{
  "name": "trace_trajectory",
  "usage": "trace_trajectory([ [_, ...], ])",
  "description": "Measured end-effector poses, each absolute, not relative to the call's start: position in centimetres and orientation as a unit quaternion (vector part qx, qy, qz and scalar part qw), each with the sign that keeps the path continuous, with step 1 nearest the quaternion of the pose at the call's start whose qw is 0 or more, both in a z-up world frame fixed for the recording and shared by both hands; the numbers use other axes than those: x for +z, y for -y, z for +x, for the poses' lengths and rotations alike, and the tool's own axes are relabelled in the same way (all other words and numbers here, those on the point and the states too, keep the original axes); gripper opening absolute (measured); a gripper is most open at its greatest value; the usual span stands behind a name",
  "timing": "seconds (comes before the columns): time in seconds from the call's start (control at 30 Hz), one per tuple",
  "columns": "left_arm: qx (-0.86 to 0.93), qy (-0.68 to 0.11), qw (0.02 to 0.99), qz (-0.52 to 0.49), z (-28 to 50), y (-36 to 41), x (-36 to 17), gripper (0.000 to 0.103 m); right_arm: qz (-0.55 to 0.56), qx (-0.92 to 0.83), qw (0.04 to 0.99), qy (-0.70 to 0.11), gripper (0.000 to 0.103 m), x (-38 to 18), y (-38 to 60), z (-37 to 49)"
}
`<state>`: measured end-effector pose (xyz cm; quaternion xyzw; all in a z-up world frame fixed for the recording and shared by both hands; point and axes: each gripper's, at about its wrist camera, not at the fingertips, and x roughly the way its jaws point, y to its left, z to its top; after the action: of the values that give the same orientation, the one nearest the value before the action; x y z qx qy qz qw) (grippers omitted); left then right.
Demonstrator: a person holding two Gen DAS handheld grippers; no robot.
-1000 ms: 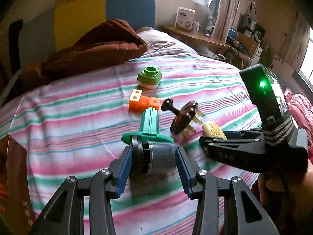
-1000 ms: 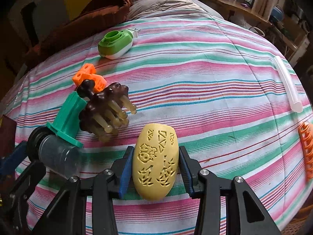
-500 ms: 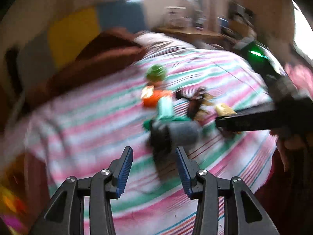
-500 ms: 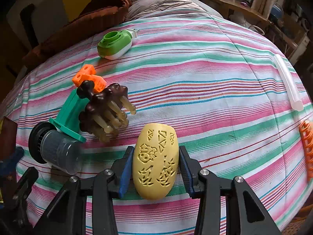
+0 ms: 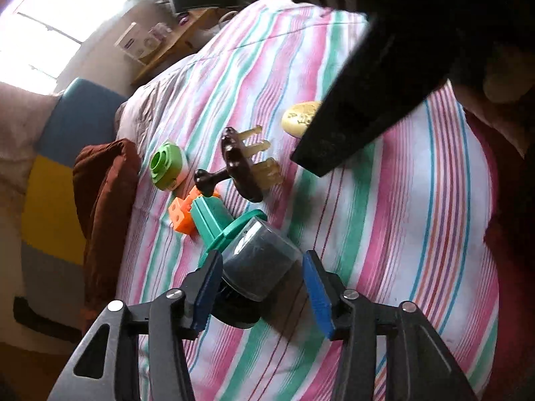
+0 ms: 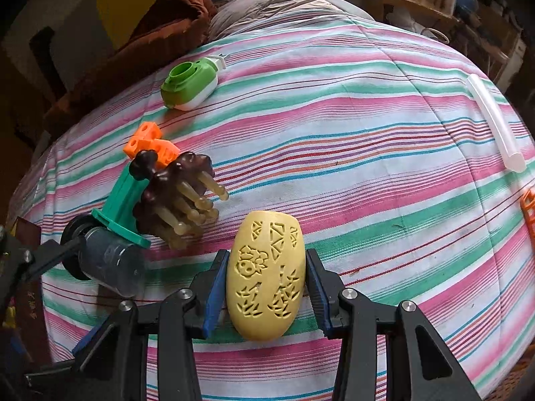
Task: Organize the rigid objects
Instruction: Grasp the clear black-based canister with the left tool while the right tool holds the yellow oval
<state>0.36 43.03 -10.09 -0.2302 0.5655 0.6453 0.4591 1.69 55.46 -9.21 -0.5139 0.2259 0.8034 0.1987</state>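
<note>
- Left tool (image 5: 262,292) spread wide around the grey clear-capped cylinder with teal handle (image 5: 257,260), lying on the striped bed sheet (image 5: 384,234); only one pad possibly touching.
- Right tool (image 6: 265,295) narrow, flanking the yellow carved oval block (image 6: 265,277); contact unclear.
- Brown pronged massager (image 6: 177,197) just beside the cylinder.

Open striped bed (image 6: 367,140) lies right of the yellow oval piece (image 6: 265,277); to its left, a brown pronged toy (image 6: 177,197), teal-handled cup tool (image 6: 110,250) and orange blocks (image 6: 150,143) crowd together, touching.
</note>
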Motion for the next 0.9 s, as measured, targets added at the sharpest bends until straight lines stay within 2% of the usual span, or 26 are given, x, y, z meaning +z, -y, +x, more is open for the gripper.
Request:
trace_trajectory([
  [0.2, 0.637, -0.573, 0.465, -0.223, 0.3, -42.3, -10.3, 0.056, -0.514, 0.804, 0.199, -0.224, 0.046, -9.2, -55.1, 1.8],
  [0.3, 0.656, -0.537, 0.472, -0.242, -0.6, -41.4, -9.8, 0.057, -0.514, 0.804, 0.199, -0.225, 0.046, -9.2, -55.2, 1.8],
  [0.47, 0.704, -0.426, 0.486, -0.295, -2.6, -38.9, -8.2, 0.057, -0.514, 0.804, 0.199, -0.225, 0.046, -9.3, -55.1, 1.6],
  [0.63, 0.736, -0.339, 0.459, -0.364, -5.7, -35.9, -8.2, 0.057, -0.514, 0.804, 0.199, -0.223, 0.046, -9.1, -55.2, 1.9],
  [0.7, 0.730, -0.328, 0.452, -0.393, -6.6, -35.1, -8.9, 0.051, -0.515, 0.804, 0.199, -0.222, 0.046, -9.1, -55.3, 1.9],
  [0.9, 0.738, -0.317, 0.453, -0.387, -5.9, -35.1, -9.3, 0.050, -0.515, 0.804, 0.199, -0.221, 0.046, -9.1, -55.3, 1.7],
])
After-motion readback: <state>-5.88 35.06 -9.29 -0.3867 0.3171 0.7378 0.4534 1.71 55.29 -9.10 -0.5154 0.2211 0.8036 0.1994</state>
